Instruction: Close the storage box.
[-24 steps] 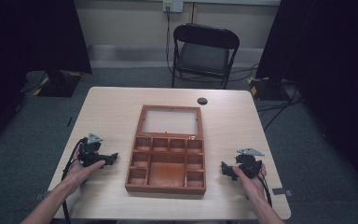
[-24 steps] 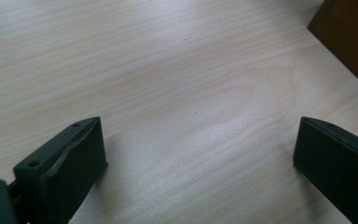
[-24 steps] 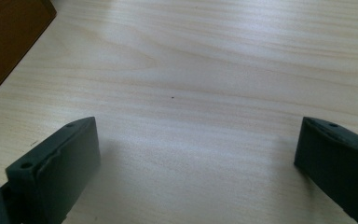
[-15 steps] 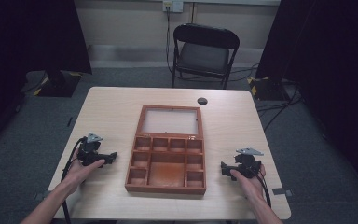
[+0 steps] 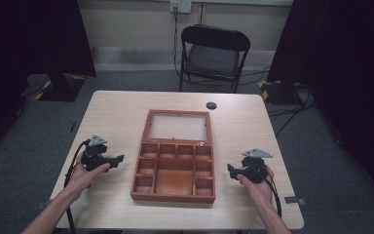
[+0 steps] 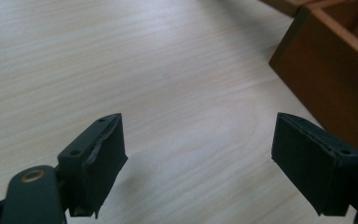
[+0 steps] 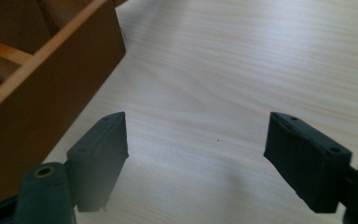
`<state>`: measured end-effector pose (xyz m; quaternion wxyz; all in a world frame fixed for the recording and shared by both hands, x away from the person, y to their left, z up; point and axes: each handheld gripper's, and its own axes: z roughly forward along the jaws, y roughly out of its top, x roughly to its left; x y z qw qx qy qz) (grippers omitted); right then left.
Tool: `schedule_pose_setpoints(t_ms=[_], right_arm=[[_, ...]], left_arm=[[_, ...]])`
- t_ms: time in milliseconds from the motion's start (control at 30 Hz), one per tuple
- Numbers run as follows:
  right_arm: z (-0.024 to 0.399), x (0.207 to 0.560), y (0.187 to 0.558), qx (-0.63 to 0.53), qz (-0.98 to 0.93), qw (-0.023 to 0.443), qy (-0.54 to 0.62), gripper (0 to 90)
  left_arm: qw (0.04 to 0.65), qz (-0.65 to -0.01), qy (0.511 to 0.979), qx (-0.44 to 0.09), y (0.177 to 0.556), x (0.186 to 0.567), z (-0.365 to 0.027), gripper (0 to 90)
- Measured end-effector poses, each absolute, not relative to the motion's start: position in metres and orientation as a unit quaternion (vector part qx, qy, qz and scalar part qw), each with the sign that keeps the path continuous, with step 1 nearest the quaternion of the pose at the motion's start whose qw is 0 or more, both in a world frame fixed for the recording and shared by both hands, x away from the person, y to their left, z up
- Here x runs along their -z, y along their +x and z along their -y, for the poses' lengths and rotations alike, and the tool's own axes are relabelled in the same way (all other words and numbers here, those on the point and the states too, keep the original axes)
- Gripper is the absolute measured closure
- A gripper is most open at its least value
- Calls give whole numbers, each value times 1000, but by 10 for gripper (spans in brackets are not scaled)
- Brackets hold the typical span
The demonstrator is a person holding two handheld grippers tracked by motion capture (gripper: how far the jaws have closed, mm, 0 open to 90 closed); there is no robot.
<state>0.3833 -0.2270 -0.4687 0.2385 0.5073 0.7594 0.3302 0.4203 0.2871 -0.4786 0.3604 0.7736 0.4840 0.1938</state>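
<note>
Wooden box (image 5: pixel 174 163) cut off at both gripper views' edges; left hand-held gripper (image 6: pixel 196 158), right hand-held gripper (image 7: pixel 196 156) released.

One wooden box (image 5: pixel 174 165); one chair (image 5: pixel 212 53); two tools.

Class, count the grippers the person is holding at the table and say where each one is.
2. The left gripper sits left of the wooden compartment box; the right gripper sits right of it. Both are open and empty.
</note>
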Motion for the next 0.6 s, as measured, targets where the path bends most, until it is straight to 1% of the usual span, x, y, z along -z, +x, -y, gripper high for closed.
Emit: schedule_pose_setpoints(t_ms=[33, 167, 233, 300, 367, 433, 500, 567, 600], right_arm=[[226, 467, 385, -331, -759, 237, 508, 199], [223, 463, 397, -342, -758, 201, 518, 198], [221, 461, 402, -342, -762, 199, 513, 196], [218, 458, 409, -352, -761, 193, 510, 194], [216, 456, 415, -357, -762, 187, 508, 160], [212, 455, 421, -361, -763, 181, 504, 159], [209, 453, 427, -362, -767, 181, 498, 157], [205, 451, 433, -370, -767, 179, 493, 157], [203, 450, 438, -372, -767, 175, 493, 153]], left_arm=[[358, -476, 778, -202, 423, 478, -285, 167], [355, -462, 791, -188, 430, 475, -275, 161], [363, -461, 786, -194, 431, 473, -271, 160], [376, -453, 787, -186, 433, 473, -267, 163], [368, -437, 802, -172, 436, 470, -264, 166], [379, -432, 800, -174, 438, 465, -263, 172], [397, -445, 781, -184, 441, 462, -262, 177], [386, -445, 789, -174, 450, 459, -261, 183], [388, -446, 785, -183, 455, 455, -259, 180]])
